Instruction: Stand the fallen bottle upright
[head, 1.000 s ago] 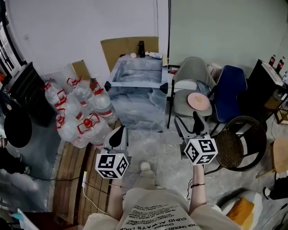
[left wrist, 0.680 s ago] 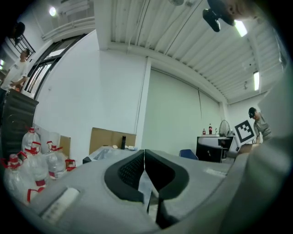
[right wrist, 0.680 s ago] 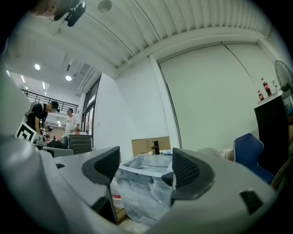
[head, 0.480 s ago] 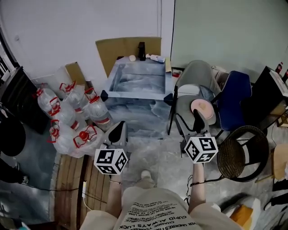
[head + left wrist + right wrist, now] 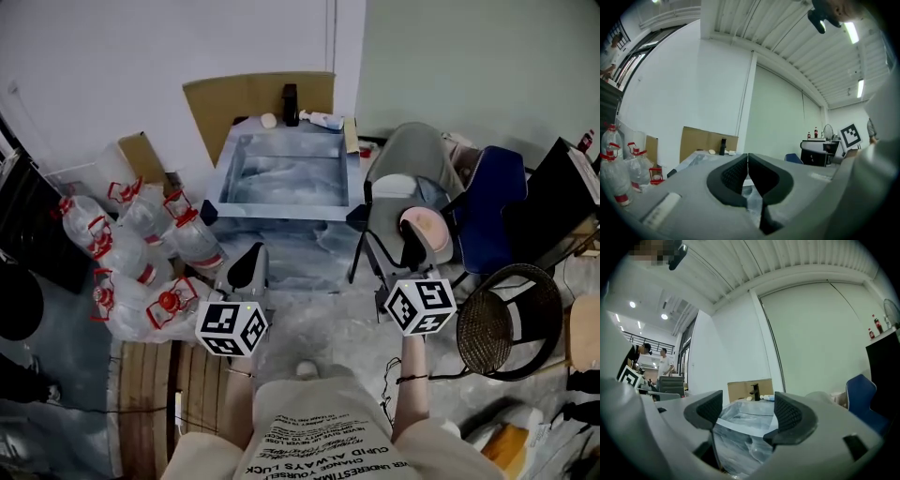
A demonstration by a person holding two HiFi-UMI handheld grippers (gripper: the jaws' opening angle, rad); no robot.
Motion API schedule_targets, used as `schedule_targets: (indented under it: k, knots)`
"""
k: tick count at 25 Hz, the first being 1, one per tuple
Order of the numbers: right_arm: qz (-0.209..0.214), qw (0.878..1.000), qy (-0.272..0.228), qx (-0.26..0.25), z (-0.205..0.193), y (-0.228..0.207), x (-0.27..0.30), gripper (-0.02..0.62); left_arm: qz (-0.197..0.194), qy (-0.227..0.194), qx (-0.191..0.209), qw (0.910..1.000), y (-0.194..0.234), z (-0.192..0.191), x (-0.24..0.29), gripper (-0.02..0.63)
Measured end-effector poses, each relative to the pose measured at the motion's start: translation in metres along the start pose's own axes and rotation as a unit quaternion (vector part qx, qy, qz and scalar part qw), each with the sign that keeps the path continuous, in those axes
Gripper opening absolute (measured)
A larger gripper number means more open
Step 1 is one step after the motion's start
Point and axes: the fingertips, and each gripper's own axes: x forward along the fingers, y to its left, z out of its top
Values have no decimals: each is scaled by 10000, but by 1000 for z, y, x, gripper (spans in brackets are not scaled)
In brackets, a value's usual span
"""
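Jugs (image 5: 141, 248): clear plastic, rounded, red caps and handles, heaped on the floor; left gripper (image 5: 247, 267): grey shell, ribbed black pads pressed together, nothing between; table (image 5: 277, 208): rectangular, under a glossy, crinkled sheet; bottle (image 5: 322, 118): small, white, smooth, lying flat at the table's far edge just right of an upright black dispenser (image 5: 290, 101), long axis left-right along that edge; right gripper (image 5: 412, 248): jaws spread, empty; chair (image 5: 492, 202): blue, padded.

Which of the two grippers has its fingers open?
The right gripper: its fingers stand wide apart and hold nothing. The left gripper has its fingers pressed together.
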Motion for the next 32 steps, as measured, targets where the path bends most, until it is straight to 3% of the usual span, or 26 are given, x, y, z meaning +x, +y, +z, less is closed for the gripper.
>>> schedule_targets:
  k: [14, 23, 32]
  knots:
    - [14, 9999, 91, 76, -15, -18, 60, 344, -62, 86, -45, 9999, 32, -9, 57, 25]
    - [-5, 9999, 49, 125, -5, -53, 148, 344, 57, 74, -53, 9999, 73, 2, 129, 25]
    - [234, 9994, 224, 75, 4, -80, 240, 344, 217, 145, -132, 9996, 103, 12, 202, 25]
